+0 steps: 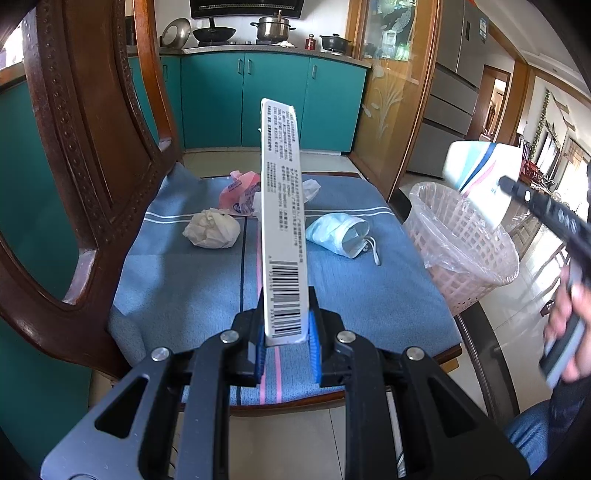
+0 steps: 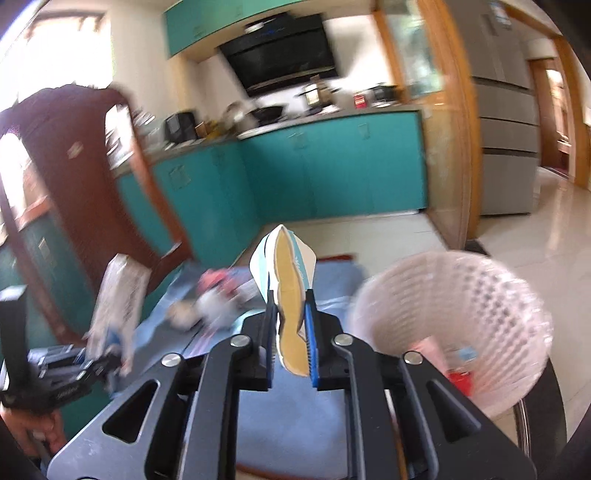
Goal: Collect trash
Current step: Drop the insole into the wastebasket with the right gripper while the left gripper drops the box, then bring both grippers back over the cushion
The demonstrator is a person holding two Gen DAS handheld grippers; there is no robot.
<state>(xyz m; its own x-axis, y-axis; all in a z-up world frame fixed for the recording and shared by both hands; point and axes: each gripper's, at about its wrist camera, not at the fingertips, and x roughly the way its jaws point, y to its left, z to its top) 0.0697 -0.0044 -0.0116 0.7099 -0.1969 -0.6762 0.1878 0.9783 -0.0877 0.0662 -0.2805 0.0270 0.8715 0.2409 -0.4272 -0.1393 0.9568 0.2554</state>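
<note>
1. Gripping a long white box [image 1: 282, 221] upright above the chair cushion [image 1: 184, 288], the left hand-held gripper [image 1: 286, 332] pinches its barcoded end.
2. Right hand-held gripper [image 2: 290, 332] clamps a flattened carton [image 2: 291, 288] beside the lined wastebasket [image 2: 461, 314].

Background, upper frame: teal kitchen cabinets [image 1: 273, 99], steel stockpot [image 1: 273, 27], black wok [image 1: 214, 34]; carved brown wooden chair back [image 1: 85, 122] at left.

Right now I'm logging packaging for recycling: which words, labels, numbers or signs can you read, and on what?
None reads clearly.
Flat white box in the left gripper: Chinese small print and a barcode with digits, too small.
Pink wrapper: print too small.
Refrigerator sticker: too small.
Squashed carton in the right gripper: blurred.
</note>
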